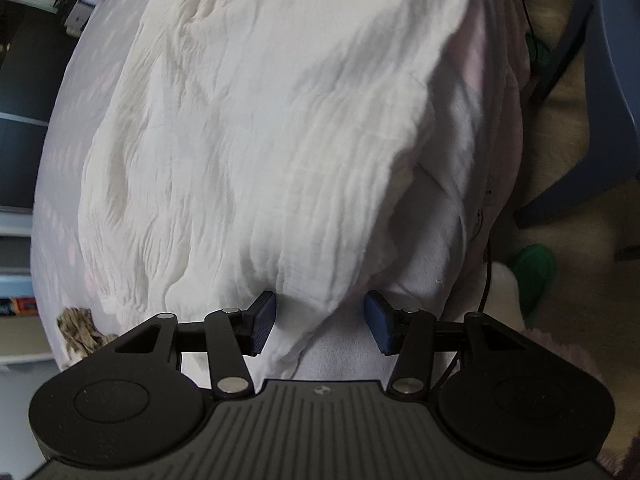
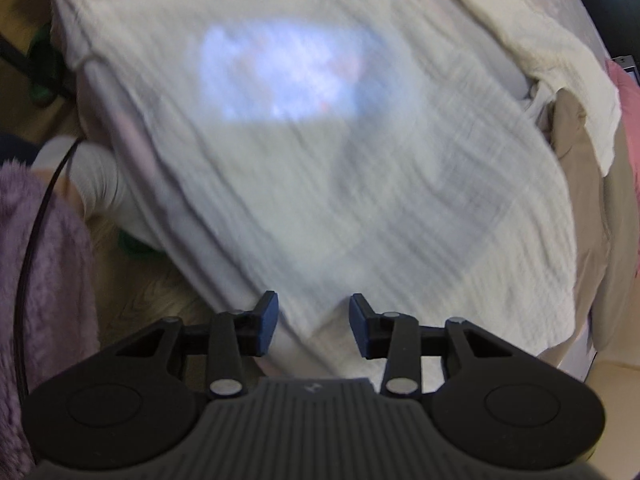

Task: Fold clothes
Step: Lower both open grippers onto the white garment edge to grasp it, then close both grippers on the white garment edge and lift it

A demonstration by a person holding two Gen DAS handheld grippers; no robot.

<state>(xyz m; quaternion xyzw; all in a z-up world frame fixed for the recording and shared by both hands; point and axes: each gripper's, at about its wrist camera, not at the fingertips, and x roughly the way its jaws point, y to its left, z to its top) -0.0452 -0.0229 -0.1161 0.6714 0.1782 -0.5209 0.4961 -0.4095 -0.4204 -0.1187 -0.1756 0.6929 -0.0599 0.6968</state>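
Observation:
A white crinkled garment (image 1: 256, 152) lies spread over a pale bed cover (image 1: 68, 168). Its near corner hangs down between the blue pads of my left gripper (image 1: 320, 322), which stands open, and neither pad presses the cloth. The right wrist view is blurred. There the same kind of white garment (image 2: 360, 200) shows a pale bluish printed patch (image 2: 280, 72). One corner of it reaches down between the pads of my right gripper (image 2: 314, 326), which is open too, with a gap on each side of the cloth.
A blue chair (image 1: 608, 80), a green slipper (image 1: 532, 276) and a black cable (image 1: 486, 260) stand right of the bed. A brown patterned scrap (image 1: 78, 330) lies lower left. Beige cloth (image 2: 580, 152) and a cream towel (image 2: 520, 20) lie right; a purple fleece sleeve (image 2: 40, 260) is left.

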